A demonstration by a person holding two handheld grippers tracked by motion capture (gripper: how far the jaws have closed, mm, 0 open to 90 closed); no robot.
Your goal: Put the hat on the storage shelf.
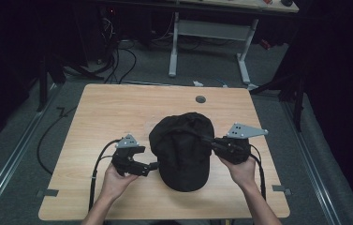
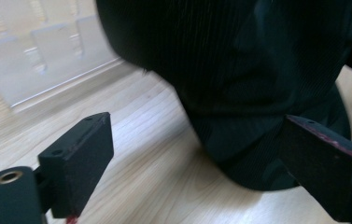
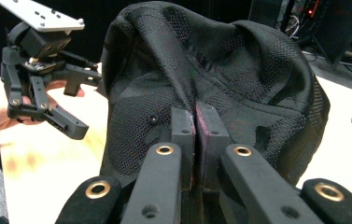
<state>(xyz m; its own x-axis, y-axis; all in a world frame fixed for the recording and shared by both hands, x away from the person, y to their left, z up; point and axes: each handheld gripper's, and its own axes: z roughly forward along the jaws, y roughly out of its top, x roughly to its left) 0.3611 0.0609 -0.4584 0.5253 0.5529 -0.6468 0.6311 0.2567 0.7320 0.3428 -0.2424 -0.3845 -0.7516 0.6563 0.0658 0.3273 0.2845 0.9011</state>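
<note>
Table: a rectangular light wood-grain tabletop (image 1: 108, 112), by which everything listed here is borne.
Cap: a black fabric baseball cap with a mesh crown (image 1: 182, 150) is set at the middle of the table, its brim pointed toward the person; the crown is pulled up on the right side and creased.
Right gripper: the black two-jaw right gripper (image 1: 210, 139) is held at the cap's right edge; its pads are pressed together on a fold of the crown fabric (image 3: 195, 122).
Left gripper: the black two-jaw left gripper (image 1: 152, 165) is held just beside the cap's left edge; its jaws are spread wide, nothing is clamped, and the cap is seen ahead of them (image 2: 239, 84).
Grommet: a small round grey cable grommet (image 1: 200, 99) is set in the tabletop beyond the cap.
</note>
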